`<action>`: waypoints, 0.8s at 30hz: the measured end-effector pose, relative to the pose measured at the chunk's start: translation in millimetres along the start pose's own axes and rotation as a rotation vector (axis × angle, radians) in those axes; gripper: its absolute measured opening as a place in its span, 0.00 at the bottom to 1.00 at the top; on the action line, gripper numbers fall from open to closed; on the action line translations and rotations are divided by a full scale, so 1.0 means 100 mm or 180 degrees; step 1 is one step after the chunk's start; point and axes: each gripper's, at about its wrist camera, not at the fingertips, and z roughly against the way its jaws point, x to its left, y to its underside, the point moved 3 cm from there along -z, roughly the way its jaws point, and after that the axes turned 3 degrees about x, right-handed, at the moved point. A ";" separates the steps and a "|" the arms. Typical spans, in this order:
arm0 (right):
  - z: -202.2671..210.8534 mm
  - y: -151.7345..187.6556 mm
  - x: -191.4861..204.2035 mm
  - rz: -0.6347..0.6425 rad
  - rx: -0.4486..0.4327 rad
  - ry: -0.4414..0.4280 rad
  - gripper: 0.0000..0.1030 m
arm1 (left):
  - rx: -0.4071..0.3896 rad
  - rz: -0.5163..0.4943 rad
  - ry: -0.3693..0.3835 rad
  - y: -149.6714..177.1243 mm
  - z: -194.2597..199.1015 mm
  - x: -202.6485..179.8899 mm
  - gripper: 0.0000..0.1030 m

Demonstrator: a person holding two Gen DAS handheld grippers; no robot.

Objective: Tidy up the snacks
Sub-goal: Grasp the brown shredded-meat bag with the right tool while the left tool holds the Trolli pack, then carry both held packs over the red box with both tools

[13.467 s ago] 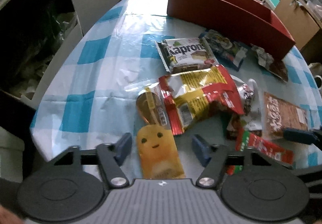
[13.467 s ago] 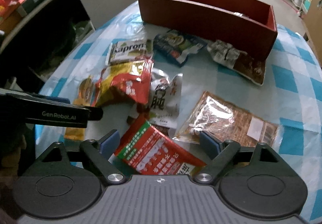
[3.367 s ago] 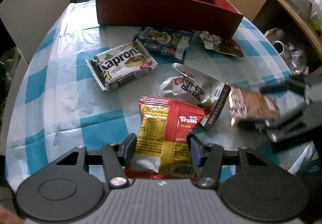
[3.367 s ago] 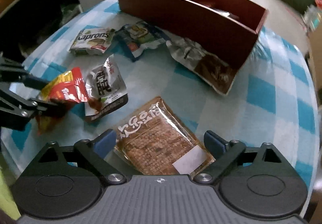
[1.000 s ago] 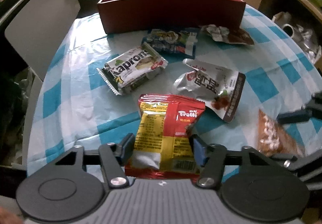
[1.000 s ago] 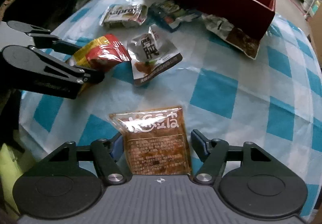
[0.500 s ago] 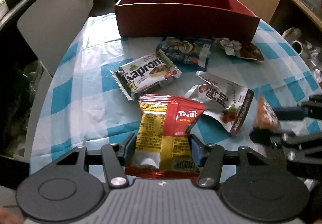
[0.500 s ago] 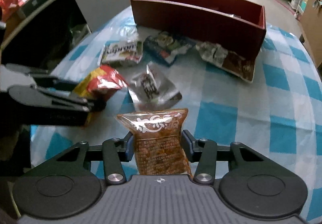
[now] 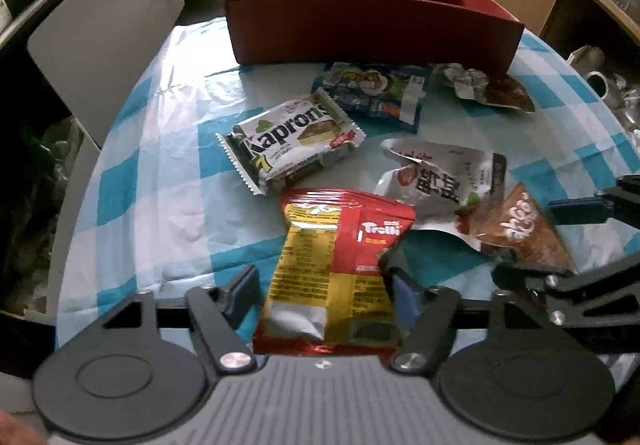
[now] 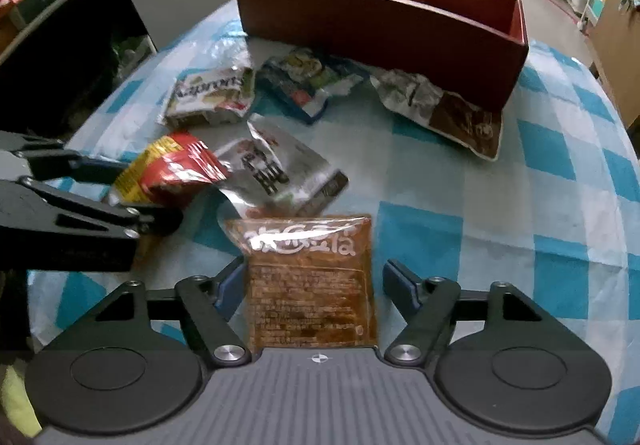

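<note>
A red and yellow Trolli bag [image 9: 336,269] lies between the fingers of my left gripper [image 9: 322,293]. Its jaws are opening, with a gap at the left pad. A brown clear-wrapped snack packet [image 10: 312,285] lies flat between the fingers of my right gripper [image 10: 314,285]. These jaws are also opening, and the right pad stands clear of the packet. In the left wrist view, the right gripper [image 9: 552,237] straddles the brown packet [image 9: 520,229] at the right edge. The left gripper [image 10: 132,193] shows at the left of the right wrist view. The long red box [image 9: 372,29] stands at the back.
On the blue-and-white checked cloth [image 9: 168,181] lie a Kapron wafer pack [image 9: 292,141], a blue packet [image 9: 376,93], a crumpled silver and brown packet [image 9: 488,89] and a white pouch with black characters [image 9: 440,181]. A white chair back [image 9: 100,57] stands beyond the table's left edge.
Both grippers' jaws have spread wider. The brown packet, pinched narrow half a second ago, now lies flat and wide between the right fingers. The Trolli bag stays between the left fingers.
</note>
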 end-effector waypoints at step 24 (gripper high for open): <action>0.32 -0.07 -0.01 -0.0123 -0.0293 -0.0117 0.53 | -0.0297 0.0190 0.0199 -0.16 0.31 -0.02 0.44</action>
